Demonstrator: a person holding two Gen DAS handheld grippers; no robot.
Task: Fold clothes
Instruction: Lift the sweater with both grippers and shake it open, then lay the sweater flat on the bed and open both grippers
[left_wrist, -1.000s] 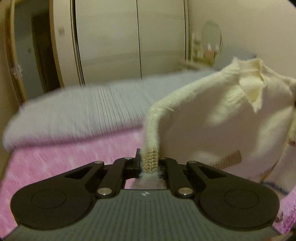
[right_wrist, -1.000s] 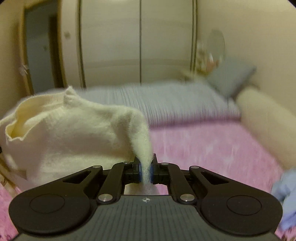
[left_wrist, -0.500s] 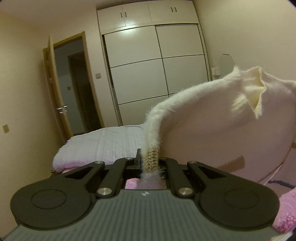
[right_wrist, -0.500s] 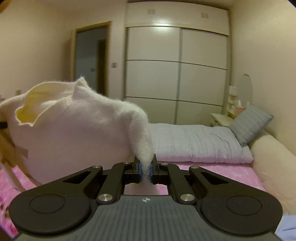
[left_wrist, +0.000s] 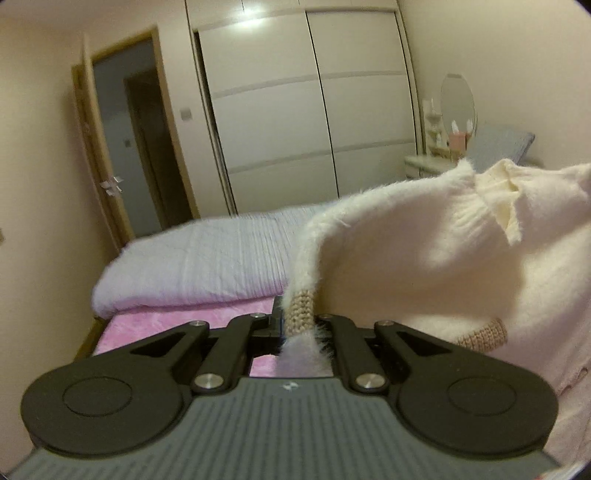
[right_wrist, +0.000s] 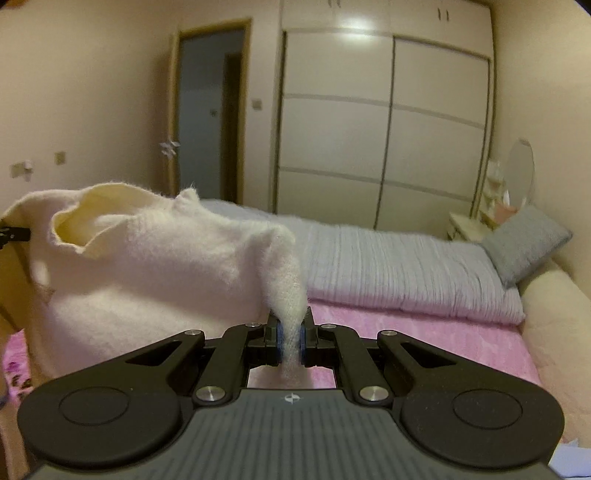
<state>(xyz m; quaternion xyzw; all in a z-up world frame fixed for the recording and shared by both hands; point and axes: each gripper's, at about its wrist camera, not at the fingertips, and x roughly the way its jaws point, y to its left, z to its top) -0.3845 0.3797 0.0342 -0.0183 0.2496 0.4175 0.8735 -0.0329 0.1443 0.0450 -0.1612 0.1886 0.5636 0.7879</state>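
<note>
A fuzzy cream sweater with tan knitted trim hangs in the air above the bed, stretched between both grippers. My left gripper is shut on one edge at a tan trim strip. My right gripper is shut on the opposite edge of the sweater. The open neckline shows at the top in both views. The sweater's lower part hangs out of sight.
Below lies a bed with a pink blanket and a folded grey quilt at its far side. A grey pillow and a cream bolster lie at the right. White wardrobe doors and an open doorway stand beyond.
Both grippers lifted the sweater up from near the bed and hold it raised; in the last half second both views tilted slightly back down.
</note>
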